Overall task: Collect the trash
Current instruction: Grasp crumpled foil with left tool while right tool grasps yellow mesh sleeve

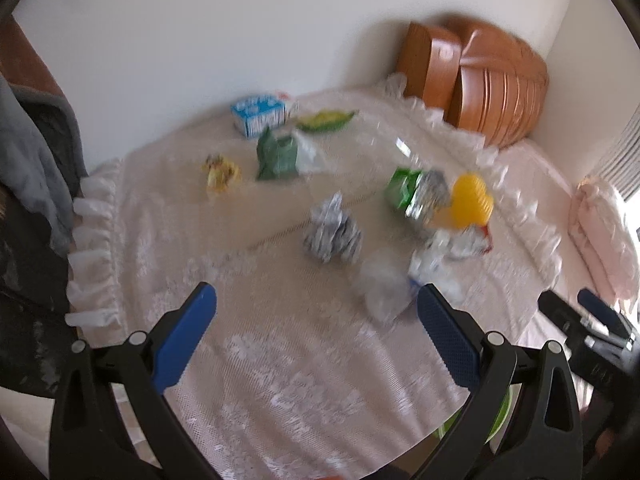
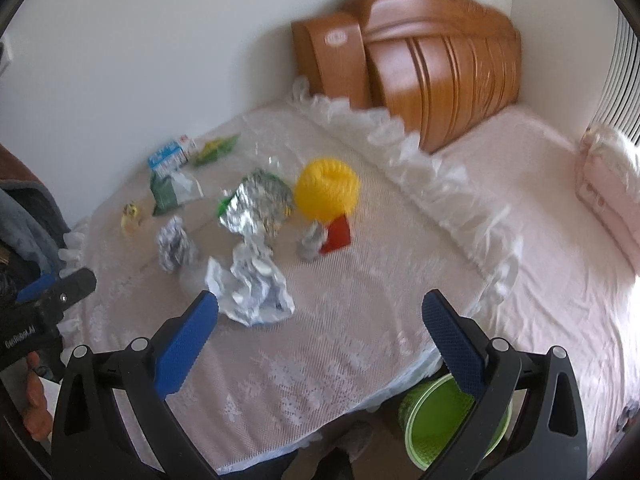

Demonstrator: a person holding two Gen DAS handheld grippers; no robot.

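Trash lies scattered on a lace-covered table (image 1: 280, 380): a crumpled grey paper ball (image 1: 332, 230), a crumpled white wrapper (image 2: 252, 284), a green foil packet (image 1: 418, 194), a yellow ridged cup (image 2: 327, 189), a red piece (image 2: 337, 236), a green bag (image 1: 278, 156), a small yellow wrapper (image 1: 220, 172) and a blue-white carton (image 1: 258, 114). My left gripper (image 1: 316, 316) is open and empty above the table's near part. My right gripper (image 2: 320, 320) is open and empty, just right of the white wrapper. A green bin (image 2: 448, 420) stands on the floor below the table's right edge.
A wooden headboard (image 2: 440, 64) and a pink bed (image 2: 560, 220) lie to the right of the table. A white wall runs behind. Grey clothing (image 1: 32, 160) hangs at the left. A pink pillow (image 2: 608, 172) sits at the far right.
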